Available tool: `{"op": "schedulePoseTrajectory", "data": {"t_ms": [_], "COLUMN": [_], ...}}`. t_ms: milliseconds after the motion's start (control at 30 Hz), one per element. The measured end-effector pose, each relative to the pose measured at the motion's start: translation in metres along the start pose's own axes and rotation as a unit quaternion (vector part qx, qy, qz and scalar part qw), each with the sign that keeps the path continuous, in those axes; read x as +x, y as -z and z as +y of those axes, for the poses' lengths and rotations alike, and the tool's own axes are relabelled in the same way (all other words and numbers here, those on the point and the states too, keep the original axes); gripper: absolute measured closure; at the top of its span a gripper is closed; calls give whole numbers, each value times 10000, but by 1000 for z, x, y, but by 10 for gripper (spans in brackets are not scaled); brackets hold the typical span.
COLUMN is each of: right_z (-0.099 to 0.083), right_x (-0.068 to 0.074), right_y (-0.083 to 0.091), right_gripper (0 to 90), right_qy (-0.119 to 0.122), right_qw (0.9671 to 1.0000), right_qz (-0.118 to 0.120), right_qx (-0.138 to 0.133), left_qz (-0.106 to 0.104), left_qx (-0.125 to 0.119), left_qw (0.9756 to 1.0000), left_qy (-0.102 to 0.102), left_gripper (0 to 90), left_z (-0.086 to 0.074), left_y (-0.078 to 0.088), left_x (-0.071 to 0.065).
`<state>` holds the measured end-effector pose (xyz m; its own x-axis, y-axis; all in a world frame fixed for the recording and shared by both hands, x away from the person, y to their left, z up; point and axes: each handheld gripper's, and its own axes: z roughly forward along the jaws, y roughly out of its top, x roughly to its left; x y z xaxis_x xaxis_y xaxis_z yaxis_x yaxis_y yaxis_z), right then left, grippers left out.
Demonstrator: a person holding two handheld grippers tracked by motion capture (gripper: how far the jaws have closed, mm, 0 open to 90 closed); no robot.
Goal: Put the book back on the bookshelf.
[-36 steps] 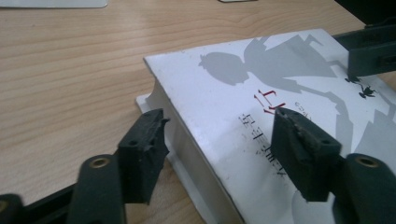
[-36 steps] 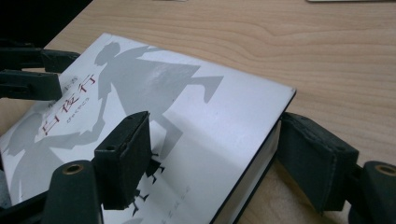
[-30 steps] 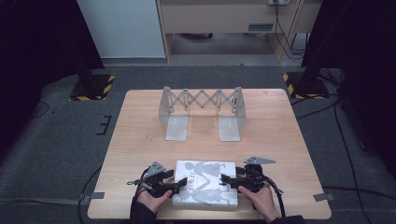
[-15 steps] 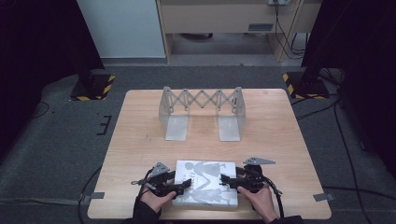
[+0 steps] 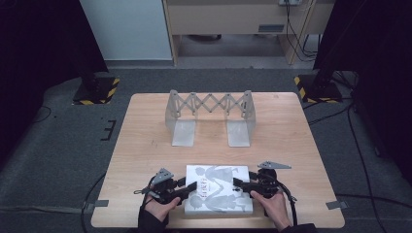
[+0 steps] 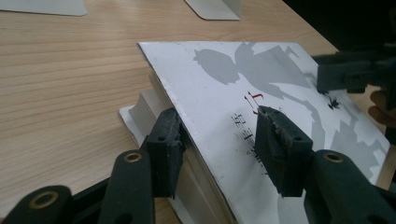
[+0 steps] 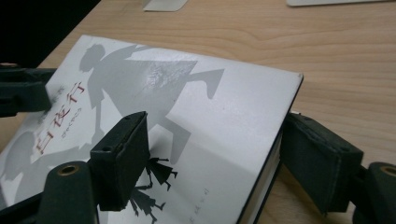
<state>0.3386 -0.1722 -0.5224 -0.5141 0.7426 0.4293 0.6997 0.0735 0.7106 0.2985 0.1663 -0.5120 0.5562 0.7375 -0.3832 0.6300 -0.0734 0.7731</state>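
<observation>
A white book (image 5: 218,189) with grey silhouette figures on its cover lies flat near the table's front edge. My left gripper (image 5: 190,187) is at its left edge and my right gripper (image 5: 239,183) at its right edge, each held in a hand. In the left gripper view the open left gripper (image 6: 219,135) straddles the book (image 6: 261,79): one jaw sits against the page block under the cover's edge, the other over the cover. In the right gripper view the open right gripper (image 7: 215,149) straddles the book (image 7: 187,102) too, one jaw above the cover, one beside the edge.
A grey metal expanding rack (image 5: 209,104) with two flat feet stands at the back middle of the wooden table (image 5: 145,145). Bare wood lies between it and the book. Dark floor, cables and stand bases surround the table.
Both grippers have edged inward onto the book's left and right edges. The book itself has stayed where it lay.
</observation>
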Motion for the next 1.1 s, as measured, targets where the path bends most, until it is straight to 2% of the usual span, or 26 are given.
{"op": "schedulePoseTrajectory", "data": {"t_ms": [133, 233, 400, 567, 633, 700, 733, 800, 900, 1033, 1100], "right_z": [0, 0, 0, -2, -2, -1, 0, 2, 2, 0, -1], "right_x": [-5, -5, -4, -3, -3, -3, -3, -6, -7, -5, -5], "right_y": [4, 5, 3, 4, 4, 6, 8, 12, 12, 7, 5], "right_gripper": [248, 246, 243, 248, 252, 315, 326, 336, 337, 294, 272], "right_qy": [-9, -57, 14, 128, 148, 228, 254, 83, 77, 100, 152], "right_qw": [9999, 9999, 9998, 9997, 9997, 9994, 9993, 9997, 9996, 9999, 9998], "right_qz": [-64, -78, -176, -230, -213, -248, -235, -55, -18, -90, -144], "right_qx": [-97, -93, -23, 14, 14, -55, -126, -223, -263, -101, 26], "left_qz": [-32, -38, -47, 98, 177, 183, 156, 102, -37, 45, 52], "left_qx": [2, 48, 157, 154, 114, 97, 72, 48, 86, 110, 129], "left_qw": [10000, 9999, 9998, 9998, 9996, 9996, 9996, 9998, 9999, 9998, 9999], "left_qy": [-86, -99, 63, -38, -184, -194, -202, -143, -118, -188, -79], "left_gripper": [508, 505, 479, 431, 367, 360, 346, 328, 316, 303, 296], "left_z": [2, 2, -1, -3, -4, -4, -4, -4, -6, -7, -8], "left_y": [-3, -4, -9, -11, -11, -11, -12, -12, -15, -15, -14], "left_x": [-4, -3, 3, 3, 3, 3, 3, 4, 5, 2, 3]}}
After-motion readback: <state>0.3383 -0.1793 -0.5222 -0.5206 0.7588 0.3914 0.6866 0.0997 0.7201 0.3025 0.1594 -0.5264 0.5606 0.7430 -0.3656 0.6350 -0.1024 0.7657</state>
